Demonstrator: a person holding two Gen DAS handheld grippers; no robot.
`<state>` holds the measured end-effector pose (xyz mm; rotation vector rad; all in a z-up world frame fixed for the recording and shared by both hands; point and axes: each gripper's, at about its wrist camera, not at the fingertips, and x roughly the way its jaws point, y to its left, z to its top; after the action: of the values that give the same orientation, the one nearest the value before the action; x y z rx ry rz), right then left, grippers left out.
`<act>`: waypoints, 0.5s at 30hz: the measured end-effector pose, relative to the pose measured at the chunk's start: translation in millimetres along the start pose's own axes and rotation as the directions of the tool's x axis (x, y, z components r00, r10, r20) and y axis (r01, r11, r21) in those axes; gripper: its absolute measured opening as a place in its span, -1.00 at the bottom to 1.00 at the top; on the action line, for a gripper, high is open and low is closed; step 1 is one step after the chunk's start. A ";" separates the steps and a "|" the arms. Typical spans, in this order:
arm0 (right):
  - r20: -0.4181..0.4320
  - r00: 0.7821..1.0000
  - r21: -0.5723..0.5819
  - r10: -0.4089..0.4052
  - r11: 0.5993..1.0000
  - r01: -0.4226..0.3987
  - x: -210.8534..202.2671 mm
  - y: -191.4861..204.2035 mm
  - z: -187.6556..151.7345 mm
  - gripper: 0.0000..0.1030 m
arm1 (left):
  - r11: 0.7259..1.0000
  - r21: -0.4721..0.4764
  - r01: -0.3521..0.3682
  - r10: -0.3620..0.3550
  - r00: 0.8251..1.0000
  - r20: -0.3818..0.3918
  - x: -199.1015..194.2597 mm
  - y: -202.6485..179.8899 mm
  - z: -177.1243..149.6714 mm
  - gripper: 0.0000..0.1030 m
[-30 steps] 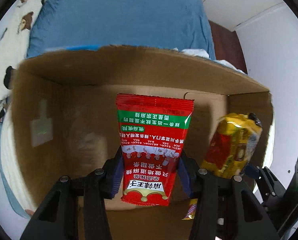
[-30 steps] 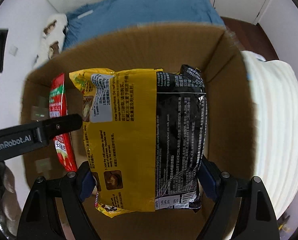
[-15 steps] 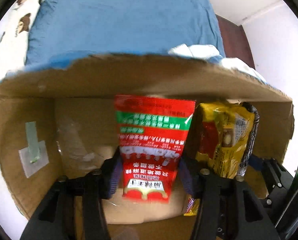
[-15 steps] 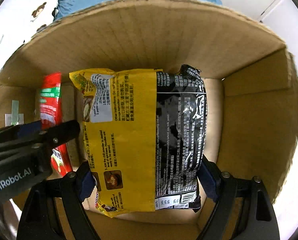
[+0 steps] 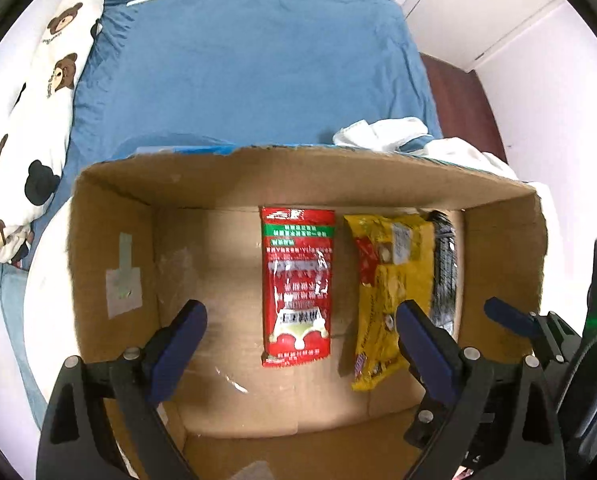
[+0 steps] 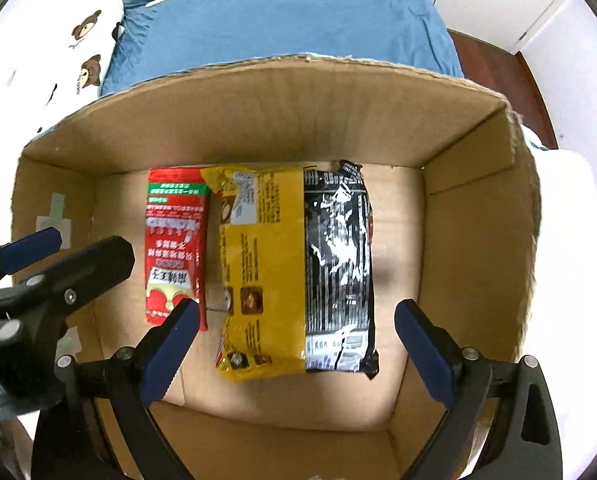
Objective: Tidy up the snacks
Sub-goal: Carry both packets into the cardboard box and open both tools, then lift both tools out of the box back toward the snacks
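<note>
A red snack packet (image 5: 297,286) lies flat on the floor of an open cardboard box (image 5: 110,224). A yellow and black noodle packet (image 5: 398,276) lies beside it on its right. My left gripper (image 5: 300,338) is open and empty above the red packet. In the right wrist view the red packet (image 6: 176,242) and the noodle packet (image 6: 298,264) lie side by side in the box (image 6: 470,216). My right gripper (image 6: 296,338) is open and empty above the noodle packet. The left gripper's fingers (image 6: 30,250) show at the left edge.
A blue bedsheet (image 5: 250,64) lies behind the box. A white bear-print pillow (image 5: 38,92) is at the left. White cloth (image 5: 382,132) sits behind the box's far right corner. A taped label (image 5: 122,280) is on the box's left wall.
Both grippers have opened and let go of their packets, which now lie flat on the box floor. Both grippers have drawn back and up from the box.
</note>
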<state>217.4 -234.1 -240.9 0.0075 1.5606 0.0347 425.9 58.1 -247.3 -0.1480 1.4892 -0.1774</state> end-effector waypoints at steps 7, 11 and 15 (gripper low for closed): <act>0.112 0.994 0.001 -0.005 1.000 0.005 -38.2 13.6 -42.3 0.93 | 0.999 0.038 -0.032 0.026 0.989 0.145 -46.1 -2.2 -36.9 0.88; 0.190 0.982 -0.004 -0.014 1.000 0.015 -68.3 21.3 -71.4 0.93 | 0.998 0.036 -0.050 0.040 0.974 0.223 -74.7 -3.2 -63.5 0.88; 0.262 0.965 -0.002 -0.012 1.000 0.014 -96.8 26.4 -100.3 0.93 | 0.997 0.039 -0.071 0.056 0.953 0.298 -102.3 -6.7 -94.2 0.88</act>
<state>115.7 -212.0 -144.4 -0.0015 1.2955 0.0255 324.3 73.9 -153.4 -0.0822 1.1873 -0.1337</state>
